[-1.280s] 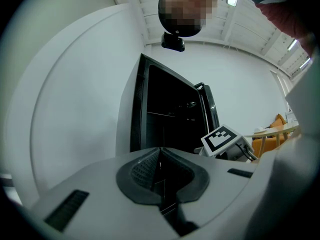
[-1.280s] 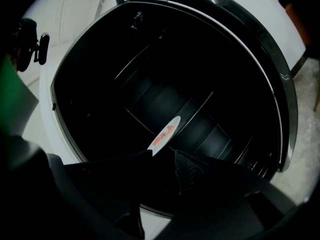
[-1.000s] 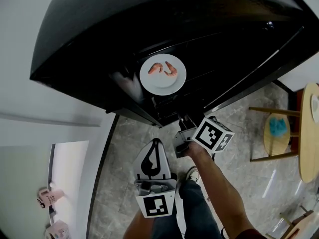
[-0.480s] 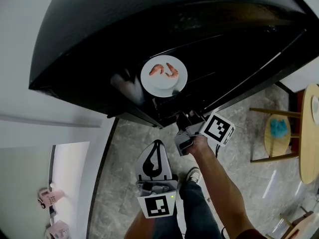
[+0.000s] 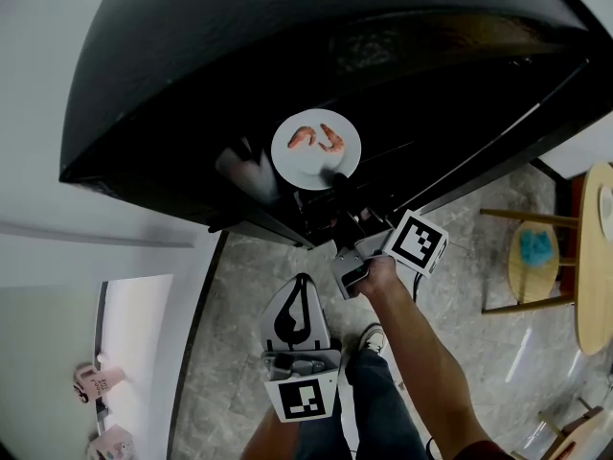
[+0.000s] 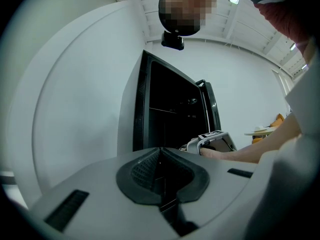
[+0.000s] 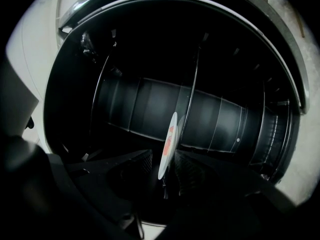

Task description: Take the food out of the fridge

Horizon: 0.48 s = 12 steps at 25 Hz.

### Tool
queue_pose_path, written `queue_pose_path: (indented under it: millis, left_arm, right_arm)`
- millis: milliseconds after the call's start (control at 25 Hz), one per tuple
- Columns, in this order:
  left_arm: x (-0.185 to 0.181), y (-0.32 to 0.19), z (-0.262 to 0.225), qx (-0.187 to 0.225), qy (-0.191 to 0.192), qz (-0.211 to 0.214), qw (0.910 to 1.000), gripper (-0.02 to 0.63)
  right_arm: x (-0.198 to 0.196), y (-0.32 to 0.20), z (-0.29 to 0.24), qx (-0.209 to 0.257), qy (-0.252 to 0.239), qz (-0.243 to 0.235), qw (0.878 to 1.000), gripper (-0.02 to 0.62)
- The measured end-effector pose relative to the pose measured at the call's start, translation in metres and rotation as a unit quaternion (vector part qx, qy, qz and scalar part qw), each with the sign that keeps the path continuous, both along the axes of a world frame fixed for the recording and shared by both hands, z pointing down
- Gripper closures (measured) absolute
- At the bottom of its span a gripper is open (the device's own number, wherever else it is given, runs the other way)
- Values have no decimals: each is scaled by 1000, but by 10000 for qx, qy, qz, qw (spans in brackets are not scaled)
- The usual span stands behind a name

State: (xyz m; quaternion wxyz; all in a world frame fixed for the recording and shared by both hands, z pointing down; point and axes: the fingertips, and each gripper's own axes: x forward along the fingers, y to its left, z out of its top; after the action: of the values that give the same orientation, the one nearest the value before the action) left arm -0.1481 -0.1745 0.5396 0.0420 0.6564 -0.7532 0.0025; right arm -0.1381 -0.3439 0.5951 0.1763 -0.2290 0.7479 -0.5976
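A white plate [image 5: 316, 151] with two pink shrimp [image 5: 316, 137] lies on a shelf inside the open black fridge [image 5: 239, 56]. My right gripper [image 5: 337, 184] reaches into the fridge and stands open. Its jaws sit on either side of the plate's near rim. In the right gripper view the plate [image 7: 168, 146] shows edge-on between the jaws of that gripper [image 7: 164, 160], with a gap on each side. My left gripper [image 5: 299, 284] hangs low in front of the fridge, shut and empty. In the left gripper view its pads [image 6: 160, 156] meet.
The fridge interior [image 7: 150, 109] is dark, with wire shelves and ribbed walls. A wooden chair [image 5: 527, 252] with a blue item and a round table [image 5: 596, 257] stand at the right. The person's leg and shoe [image 5: 369, 337] are below on the tiled floor.
My right gripper has moved forward into the fridge, and its jaws now straddle the plate's rim. The left gripper has stayed where it was.
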Motion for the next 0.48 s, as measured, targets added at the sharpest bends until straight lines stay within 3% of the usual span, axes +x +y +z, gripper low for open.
queue_pose_path:
  millis: [480]
  left_arm:
    - [-3,1,0,-2,1,-31,10000,592]
  right_arm:
    - [-3,-1,4,-250,-127,26,9996,460]
